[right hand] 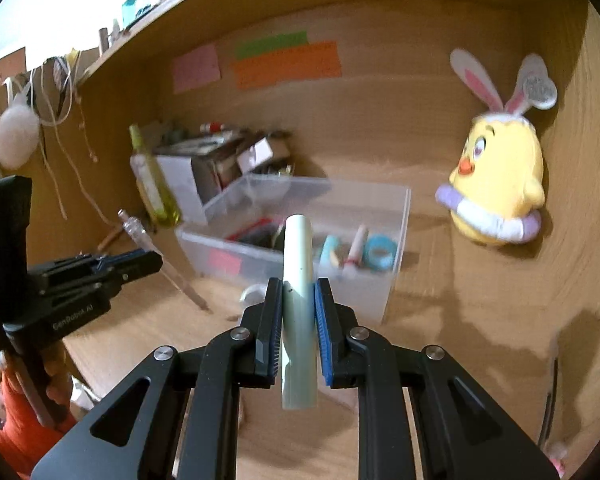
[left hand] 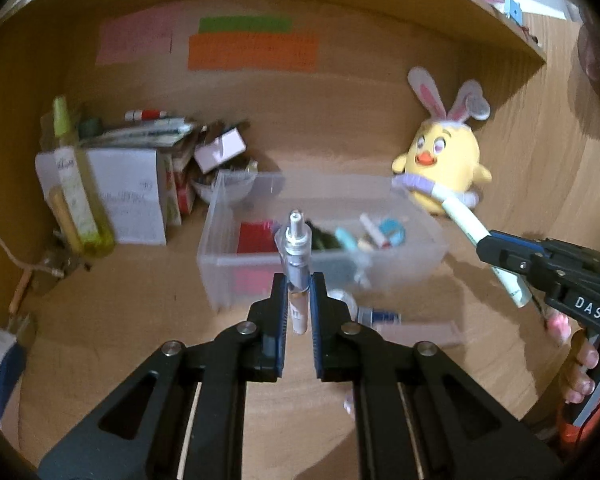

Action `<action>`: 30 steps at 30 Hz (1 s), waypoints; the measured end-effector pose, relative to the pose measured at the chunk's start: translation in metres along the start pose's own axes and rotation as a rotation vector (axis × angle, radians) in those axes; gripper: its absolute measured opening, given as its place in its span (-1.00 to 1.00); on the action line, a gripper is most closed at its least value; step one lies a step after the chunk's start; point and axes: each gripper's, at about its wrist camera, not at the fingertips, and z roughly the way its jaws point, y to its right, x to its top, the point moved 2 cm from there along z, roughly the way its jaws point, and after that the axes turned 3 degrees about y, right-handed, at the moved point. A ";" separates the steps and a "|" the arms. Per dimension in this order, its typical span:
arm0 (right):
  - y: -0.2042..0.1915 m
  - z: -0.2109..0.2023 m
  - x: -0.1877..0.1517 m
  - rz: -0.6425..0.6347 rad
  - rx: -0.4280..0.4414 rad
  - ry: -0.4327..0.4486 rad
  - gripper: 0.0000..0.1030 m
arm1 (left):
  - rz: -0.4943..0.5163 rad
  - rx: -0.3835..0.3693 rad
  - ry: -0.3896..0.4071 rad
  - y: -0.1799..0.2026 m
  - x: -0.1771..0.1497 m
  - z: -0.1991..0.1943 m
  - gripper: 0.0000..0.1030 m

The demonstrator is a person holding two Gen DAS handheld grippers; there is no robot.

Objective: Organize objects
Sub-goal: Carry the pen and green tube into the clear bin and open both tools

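Observation:
My left gripper (left hand: pixel 299 292) is shut on a slim pen with a clear, silver tip (left hand: pixel 297 248), held above the desk just in front of a clear plastic bin (left hand: pixel 220 256). The bin holds red cards, markers and a blue tape roll (right hand: pixel 381 251). My right gripper (right hand: pixel 298 300) is shut on a pale green marker (right hand: pixel 298 264), held in front of the bin (right hand: pixel 396 272). The right gripper also shows at the right of the left wrist view (left hand: pixel 500 250), and the left gripper at the left of the right wrist view (right hand: pixel 148 258).
A yellow chick plush with bunny ears (left hand: pixel 444 160) sits right of the bin. Boxes, papers and a yellow-green bottle (left hand: pixel 74 196) stand to its left. A small tape roll (right hand: pixel 252 294) and a blue-capped item (left hand: pixel 378 315) lie on the desk before the bin. A shelf runs overhead.

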 end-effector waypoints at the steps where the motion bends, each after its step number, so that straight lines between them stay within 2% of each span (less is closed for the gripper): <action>1: 0.001 0.002 0.005 -0.003 -0.003 0.006 -0.72 | 0.001 -0.001 0.007 0.000 0.004 0.000 -0.81; 11: 0.004 0.030 0.044 -0.018 -0.026 0.033 -0.72 | -0.009 -0.027 0.075 -0.002 0.049 0.001 -0.81; 20: 0.002 0.061 0.065 -0.054 -0.056 0.017 -0.72 | -0.013 0.005 0.083 -0.003 0.076 0.024 -0.81; 25: 0.007 0.091 0.065 -0.064 -0.068 -0.042 -0.72 | -0.027 0.007 0.040 -0.006 0.078 0.050 -0.81; 30: 0.014 0.123 0.057 -0.080 -0.073 -0.118 -0.72 | -0.083 -0.057 -0.059 -0.014 0.070 0.085 -0.81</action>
